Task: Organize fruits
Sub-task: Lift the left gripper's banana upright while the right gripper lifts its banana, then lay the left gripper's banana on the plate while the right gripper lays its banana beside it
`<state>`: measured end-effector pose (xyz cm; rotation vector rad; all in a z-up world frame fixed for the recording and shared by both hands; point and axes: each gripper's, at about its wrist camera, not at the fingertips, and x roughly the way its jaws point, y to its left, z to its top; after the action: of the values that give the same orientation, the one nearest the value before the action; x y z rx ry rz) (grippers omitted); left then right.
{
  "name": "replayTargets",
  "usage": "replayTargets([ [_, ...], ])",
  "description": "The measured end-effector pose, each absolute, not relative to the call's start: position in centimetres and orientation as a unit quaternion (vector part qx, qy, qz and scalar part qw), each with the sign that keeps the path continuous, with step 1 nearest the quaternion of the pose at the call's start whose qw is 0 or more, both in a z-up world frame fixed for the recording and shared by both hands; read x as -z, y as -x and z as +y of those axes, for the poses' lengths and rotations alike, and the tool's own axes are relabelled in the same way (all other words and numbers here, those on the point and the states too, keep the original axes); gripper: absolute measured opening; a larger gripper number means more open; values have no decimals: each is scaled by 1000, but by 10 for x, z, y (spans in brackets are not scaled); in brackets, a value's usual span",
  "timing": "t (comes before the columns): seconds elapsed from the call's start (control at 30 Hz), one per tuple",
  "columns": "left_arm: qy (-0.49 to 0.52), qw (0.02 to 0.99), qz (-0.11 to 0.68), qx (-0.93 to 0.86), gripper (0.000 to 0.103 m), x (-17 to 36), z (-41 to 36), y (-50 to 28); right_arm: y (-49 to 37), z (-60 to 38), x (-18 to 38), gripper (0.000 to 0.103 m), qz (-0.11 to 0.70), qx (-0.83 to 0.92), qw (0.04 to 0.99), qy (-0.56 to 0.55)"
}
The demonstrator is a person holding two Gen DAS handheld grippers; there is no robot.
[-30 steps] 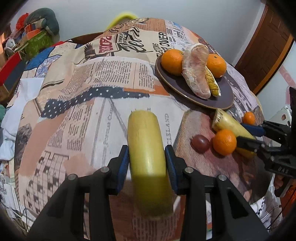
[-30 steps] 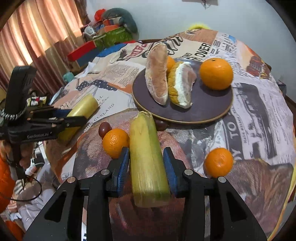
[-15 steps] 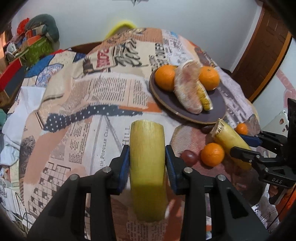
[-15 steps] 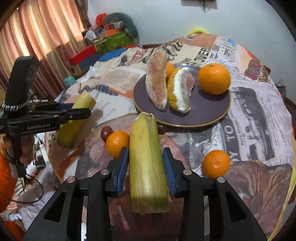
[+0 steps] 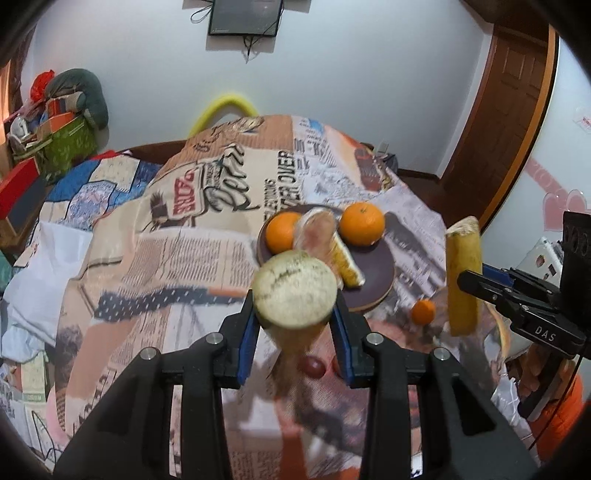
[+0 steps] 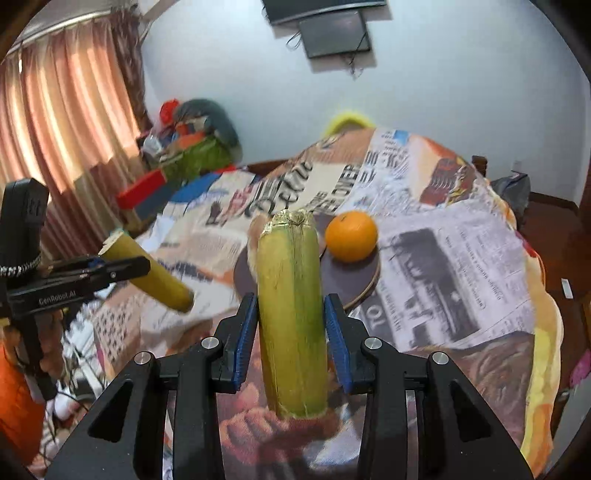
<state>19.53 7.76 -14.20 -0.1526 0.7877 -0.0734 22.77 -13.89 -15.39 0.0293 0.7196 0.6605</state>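
Note:
My left gripper (image 5: pixel 294 334) is shut on a yellow cut stalk piece (image 5: pixel 295 290), held above the table with its round cut end facing the camera. My right gripper (image 6: pixel 290 334) is shut on a yellow-green husked stalk piece (image 6: pixel 291 314), also raised; it shows in the left wrist view (image 5: pixel 462 275) too. The dark round plate (image 5: pixel 373 275) carries two oranges (image 5: pixel 362 224), (image 5: pixel 282 232) and peeled pomelo wedges (image 5: pixel 320 232). A small orange (image 5: pixel 423 311) and a dark red fruit (image 5: pixel 313 366) lie on the cloth near the plate.
The table wears a newspaper-print cloth (image 5: pixel 177 258). A pile of bags and boxes (image 5: pixel 55 118) sits at the far left by a pink curtain (image 6: pixel 62 122). A wooden door (image 5: pixel 506 110) is at the right and a wall screen (image 5: pixel 242 16) hangs behind.
Both grippers have lifted their stalk pieces well above the table and tilted upward; the room wall and screen now show. The left stalk now points its cut end at the camera.

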Motion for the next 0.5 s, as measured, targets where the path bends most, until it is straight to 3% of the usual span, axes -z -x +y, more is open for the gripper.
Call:
replayTargets([
  [0.5, 65, 913, 394, 81, 36, 151, 43, -247, -259, -142, 156, 33, 334, -306, 891, -31],
])
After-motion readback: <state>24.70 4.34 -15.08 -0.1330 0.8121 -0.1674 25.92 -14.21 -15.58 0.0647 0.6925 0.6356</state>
